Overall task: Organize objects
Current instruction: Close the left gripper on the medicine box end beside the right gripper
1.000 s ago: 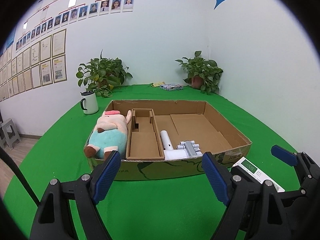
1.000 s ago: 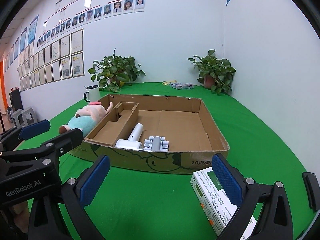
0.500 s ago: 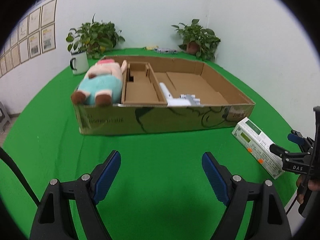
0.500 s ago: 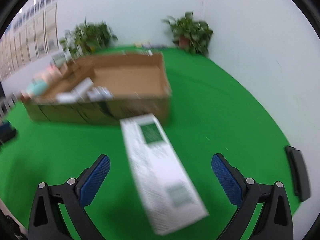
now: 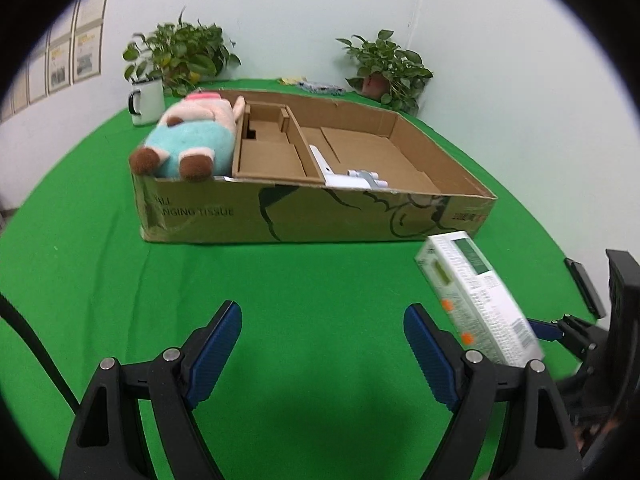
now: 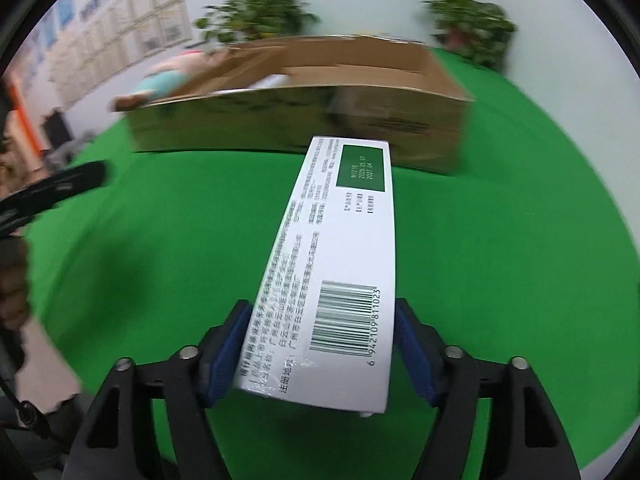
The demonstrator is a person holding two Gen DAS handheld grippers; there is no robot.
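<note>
My right gripper (image 6: pixel 322 354) is shut on the near end of a long white box with a green label (image 6: pixel 340 248), held lifted and pointing at the cardboard tray (image 6: pixel 304 120). In the left wrist view the same white box (image 5: pixel 476 300) hangs above the green cloth at the right, with the right gripper (image 5: pixel 560 330) behind it. My left gripper (image 5: pixel 322 344) is open and empty over bare cloth in front of the cardboard tray (image 5: pixel 280 212). The tray holds a plush pig (image 5: pixel 188 140), a cardboard insert (image 5: pixel 272 152) and a white device (image 5: pixel 348 176).
A white mug (image 5: pixel 146 102) stands left of the tray's far corner. Two potted plants (image 5: pixel 180 54) (image 5: pixel 386 66) stand by the back wall. A small black object (image 5: pixel 584 288) lies near the table's right edge. Green cloth covers the table.
My right gripper has closed on the white box and lifted it off the cloth. My left gripper has drawn back slightly from the tray and stays open.
</note>
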